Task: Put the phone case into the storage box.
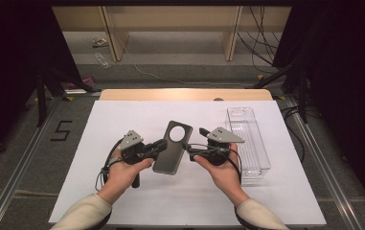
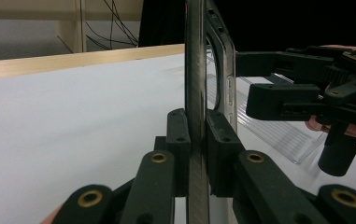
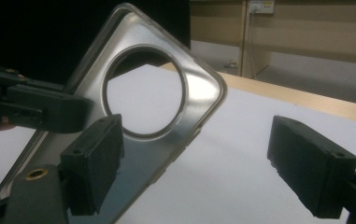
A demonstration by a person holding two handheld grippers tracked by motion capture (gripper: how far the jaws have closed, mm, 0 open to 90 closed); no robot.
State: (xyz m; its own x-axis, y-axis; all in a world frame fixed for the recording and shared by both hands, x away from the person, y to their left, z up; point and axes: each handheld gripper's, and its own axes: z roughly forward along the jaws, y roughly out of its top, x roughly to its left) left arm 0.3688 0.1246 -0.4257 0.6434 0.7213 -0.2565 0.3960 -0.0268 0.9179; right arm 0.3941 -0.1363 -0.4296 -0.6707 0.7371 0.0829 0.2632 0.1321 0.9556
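My left claw (image 1: 160, 145) is clamped on the phone case (image 1: 172, 147), which hangs above the white table (image 1: 122, 120) near its middle. In the left gripper view the case (image 2: 195, 93) stands edge-on between my two pads (image 2: 179, 135), both pressed flat against its thin wall, and it rises toward twelve o'clock past the top of the frame. From above, the case is a dark grey shell with a big round cutout at its twelve o'clock end; I grip it on its long edge at nine o'clock.

My right claw (image 1: 193, 143) stands wide, holding nothing. It sits at three o'clock of the case, just beside that long edge. In the right gripper view the case (image 3: 143, 116) tilts across the frame with its round hole showing the table behind; my near pad (image 3: 91, 163) is in front of the shell's lower part, and I cannot tell whether it touches. The other pad (image 3: 311, 168) is well apart at three o'clock, over bare table. My left claw (image 3: 49, 112) reaches in from nine o'clock.

Farther off, at three o'clock of my right hand (image 1: 223, 172), a clear plastic tray (image 1: 247, 139) lies on the table, running lengthwise toward twelve o'clock. Beyond it the table's wooden edge (image 1: 185, 94) runs along the far side.
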